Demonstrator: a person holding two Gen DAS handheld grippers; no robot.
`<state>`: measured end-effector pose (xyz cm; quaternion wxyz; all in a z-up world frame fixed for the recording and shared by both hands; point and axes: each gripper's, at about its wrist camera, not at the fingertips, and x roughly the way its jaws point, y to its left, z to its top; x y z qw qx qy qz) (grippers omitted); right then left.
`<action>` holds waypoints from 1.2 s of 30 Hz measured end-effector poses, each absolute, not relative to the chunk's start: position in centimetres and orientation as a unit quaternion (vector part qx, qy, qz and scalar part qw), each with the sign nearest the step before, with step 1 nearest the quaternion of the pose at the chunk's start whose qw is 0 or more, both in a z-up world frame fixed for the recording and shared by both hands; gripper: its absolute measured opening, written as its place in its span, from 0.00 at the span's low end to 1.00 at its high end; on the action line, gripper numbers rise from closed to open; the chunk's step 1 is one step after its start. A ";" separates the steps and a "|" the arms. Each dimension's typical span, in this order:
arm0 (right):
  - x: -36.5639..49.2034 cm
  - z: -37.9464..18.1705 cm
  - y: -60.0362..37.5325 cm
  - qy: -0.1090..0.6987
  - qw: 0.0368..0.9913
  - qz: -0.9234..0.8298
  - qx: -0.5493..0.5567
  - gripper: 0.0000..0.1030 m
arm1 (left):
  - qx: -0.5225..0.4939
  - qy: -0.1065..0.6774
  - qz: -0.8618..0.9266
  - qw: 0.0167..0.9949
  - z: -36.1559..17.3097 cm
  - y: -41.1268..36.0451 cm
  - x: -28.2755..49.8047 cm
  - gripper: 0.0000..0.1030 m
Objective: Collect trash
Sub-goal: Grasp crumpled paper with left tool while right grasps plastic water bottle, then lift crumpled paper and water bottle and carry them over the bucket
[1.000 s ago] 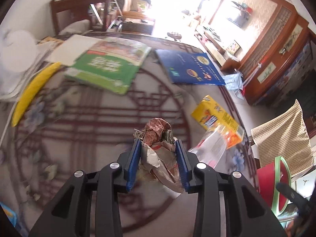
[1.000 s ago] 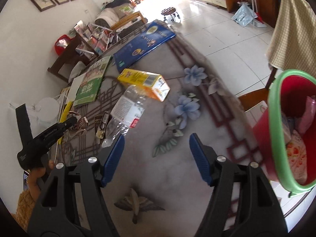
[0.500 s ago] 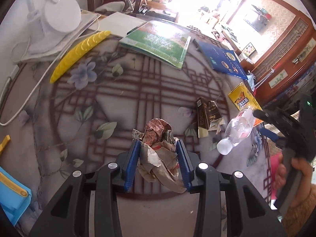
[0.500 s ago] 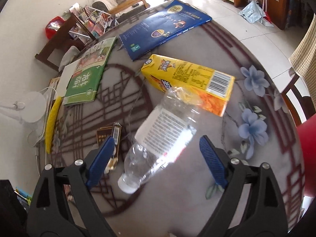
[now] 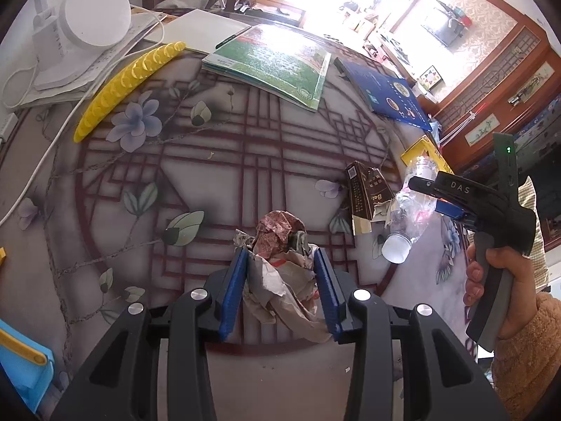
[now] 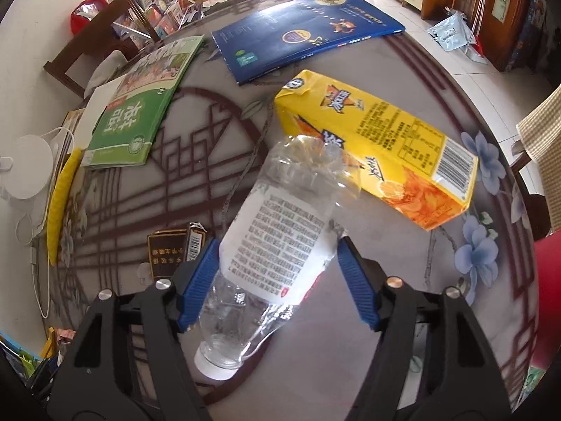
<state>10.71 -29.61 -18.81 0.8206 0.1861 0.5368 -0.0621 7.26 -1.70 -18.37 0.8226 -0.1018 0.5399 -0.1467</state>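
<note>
In the left wrist view my left gripper is shut on a crumpled wad of paper trash, held above the patterned table. A clear plastic bottle with a white label lies on the table, cap toward the camera. My right gripper straddles its middle with jaws closing and both blue pads against its sides. The left wrist view shows the same bottle under that gripper, held by a hand. A flattened brown carton and a yellow juice carton lie close by.
A green book, a blue book and a yellow curved strip lie further back. A white lamp base with a cable stands at the far left. A red bin sits past the table's right edge.
My right gripper came down over the bottle and its jaws narrowed onto it. My left gripper swung across the table with the paper wad, then held still.
</note>
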 end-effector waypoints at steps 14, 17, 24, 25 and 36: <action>10.6 -19.1 -27.1 0.554 0.816 -0.033 0.160 0.59 | -0.106 0.541 -0.155 0.820 -18.4 -1.7 7.5 0.36; 9.2 -17.6 -26.9 0.539 0.828 -0.018 0.156 0.59 | -0.112 0.540 -0.152 0.820 -18.3 -1.5 7.6 0.36; 4.6 -14.3 -26.6 0.506 0.847 0.006 0.162 0.59 | -0.103 0.537 -0.166 0.820 -18.0 -2.5 7.1 0.37; 3.8 -13.9 -26.6 0.502 0.849 0.007 0.165 0.59 | -0.101 0.538 -0.169 0.820 -18.0 -2.7 7.0 0.37; -1.4 -11.9 -26.1 0.482 0.861 0.010 0.162 0.59 | -0.081 0.536 -0.196 0.817 -17.3 -5.0 5.7 0.37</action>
